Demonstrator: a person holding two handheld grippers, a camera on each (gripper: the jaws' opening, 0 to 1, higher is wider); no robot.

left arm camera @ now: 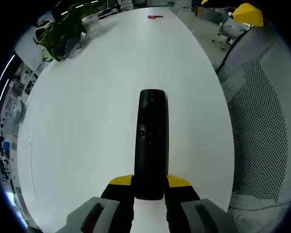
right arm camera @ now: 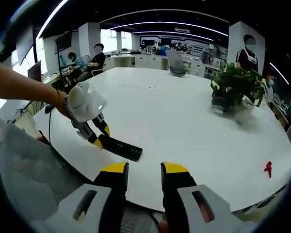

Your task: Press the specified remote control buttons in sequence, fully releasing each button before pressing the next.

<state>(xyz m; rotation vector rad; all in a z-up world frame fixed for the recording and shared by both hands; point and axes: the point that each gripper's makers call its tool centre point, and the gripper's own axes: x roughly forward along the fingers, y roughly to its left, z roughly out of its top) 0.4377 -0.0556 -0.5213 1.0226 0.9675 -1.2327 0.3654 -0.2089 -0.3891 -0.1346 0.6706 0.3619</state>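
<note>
A potted plant (right arm camera: 236, 92) and a small red object (right arm camera: 268, 168) (well apart) sit on the white table (right arm camera: 184, 126).

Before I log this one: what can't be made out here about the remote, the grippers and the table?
- Remote, left gripper view: button labels too small; its near end is hidden between the left gripper's jaws.
- Remote, right gripper view: too small and foreshortened to show any buttons.
- Right gripper: open, held off the table, whose near edge its jaws cover.
- Red object: too small to identify.
</note>
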